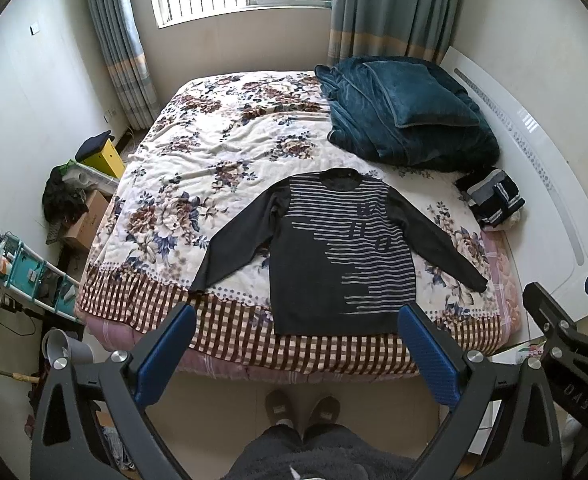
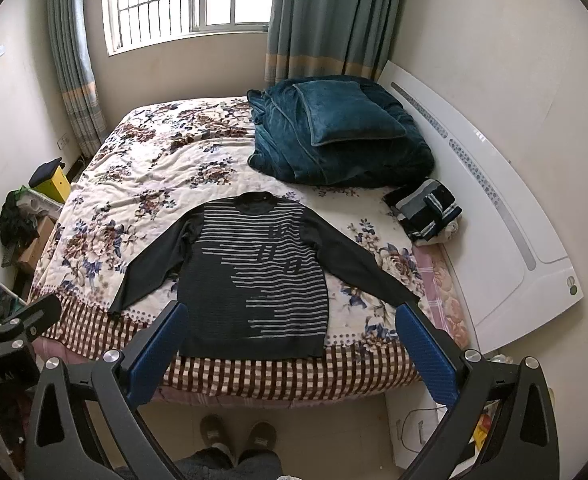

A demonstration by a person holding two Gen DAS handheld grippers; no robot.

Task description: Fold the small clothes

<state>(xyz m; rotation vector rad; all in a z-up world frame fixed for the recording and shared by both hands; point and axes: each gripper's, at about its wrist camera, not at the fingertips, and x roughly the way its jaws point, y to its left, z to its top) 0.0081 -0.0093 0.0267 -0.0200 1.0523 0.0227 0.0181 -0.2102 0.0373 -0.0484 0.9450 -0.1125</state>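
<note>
Sweater (image 1: 334, 256) lies flat, face up, near the foot edge of the bed (image 1: 197, 152), sleeves spread to both sides, hem toward the person. It looks like soft, light knit that will sag and drape, so take it at a sleeve cuff or shoulder seam. Left claw (image 1: 294, 336) and right claw (image 2: 289, 332) both stand wide apart, holding nothing, above the floor short of the hem. Folded clothes (image 1: 492, 198) sit by the headboard
</note>
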